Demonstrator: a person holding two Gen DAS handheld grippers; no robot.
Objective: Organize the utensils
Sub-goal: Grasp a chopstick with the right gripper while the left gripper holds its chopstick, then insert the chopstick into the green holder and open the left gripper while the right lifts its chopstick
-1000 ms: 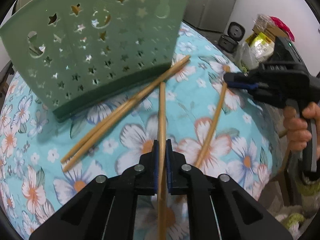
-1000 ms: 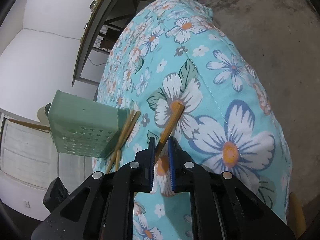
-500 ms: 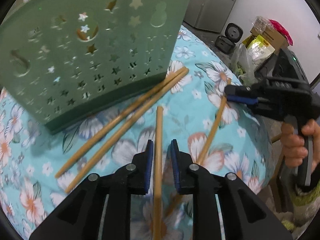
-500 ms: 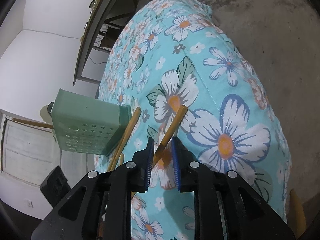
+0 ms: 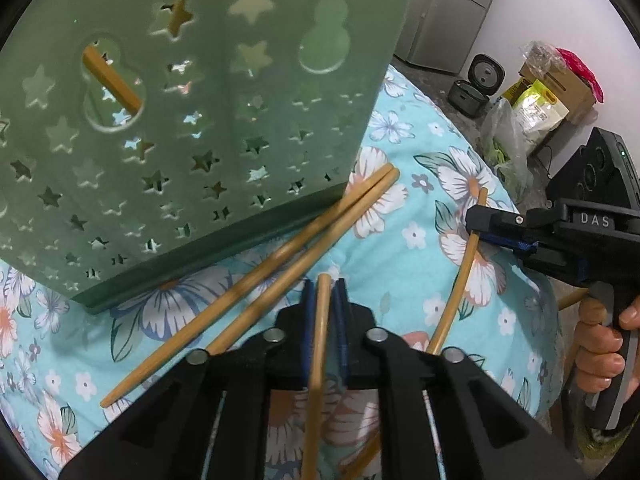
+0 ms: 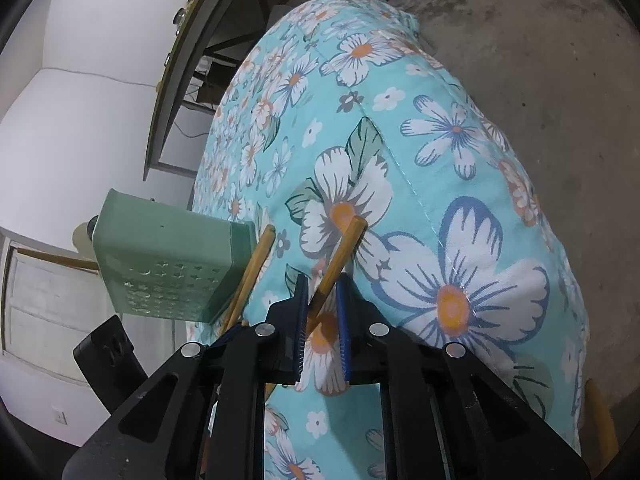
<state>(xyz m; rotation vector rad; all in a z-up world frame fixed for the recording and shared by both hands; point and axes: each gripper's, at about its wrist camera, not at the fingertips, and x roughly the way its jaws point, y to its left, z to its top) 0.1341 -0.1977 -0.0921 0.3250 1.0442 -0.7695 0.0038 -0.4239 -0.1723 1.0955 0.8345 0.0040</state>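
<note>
A green holder [image 5: 200, 120] with star-shaped holes stands on the floral cloth, and one chopstick [image 5: 112, 80] shows inside it through a hole. My left gripper [image 5: 324, 292] is closing on a wooden chopstick [image 5: 318, 360], gripped near its far tip just below the holder. Two more chopsticks [image 5: 280, 264] lie side by side against the holder's base. At the right, my right gripper [image 5: 480, 224] is closing on another chopstick [image 5: 456, 292]. In the right wrist view that chopstick [image 6: 344, 248] slants up between the pads of the right gripper [image 6: 322, 292], beside the holder [image 6: 168, 264].
The blue floral cloth [image 6: 440, 200] covers a rounded table that drops to a concrete floor [image 6: 540, 60]. A cardboard box with bags [image 5: 552, 92], a black cooker [image 5: 476, 84] and a grey cabinet [image 5: 448, 12] stand beyond. A person's hand [image 5: 600, 352] holds the right gripper's handle.
Both grippers opened a little and closed again on their chopsticks. The left one slid forward along its chopstick to near the tip, and the holder now looms closer.
</note>
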